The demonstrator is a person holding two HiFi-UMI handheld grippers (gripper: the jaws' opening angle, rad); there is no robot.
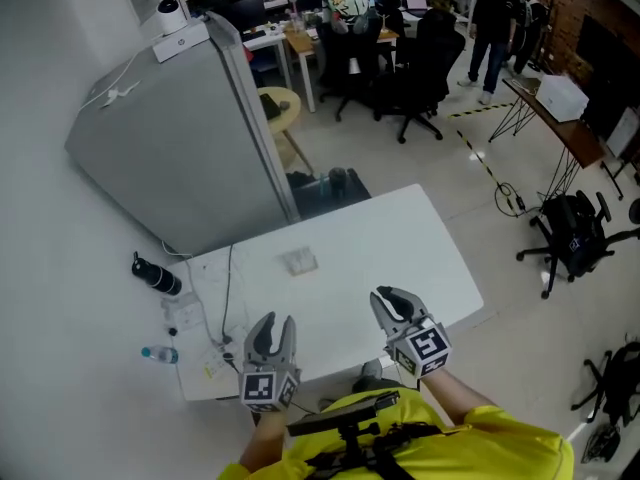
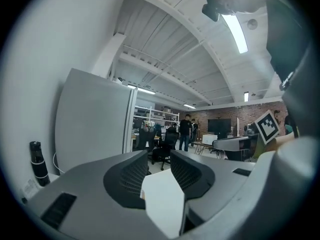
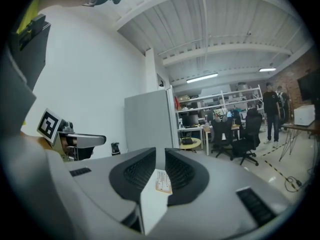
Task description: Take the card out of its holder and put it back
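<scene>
Head view shows a white worktop with the card holder, a small pale rectangle, lying flat near its middle, touched by neither gripper; the left gripper hangs over the near edge at about 6 o'clock of the holder, the right gripper at about 4 o'clock, and both point toward the far side; left gripper view shows its jaws standing wide apart with only the white worktop between them, so it is open and empty; right gripper view shows its jaws parted by a narrower gap, the pads pressing on nothing, and through that gap, well ahead on the worktop, the printed card with an orange lower edge; whether the card sits fully in the holder I cannot tell; a black bottle lies at 9 o'clock of the holder, off the worktop's left edge; a tall grey panel stands at 11 o'clock.
</scene>
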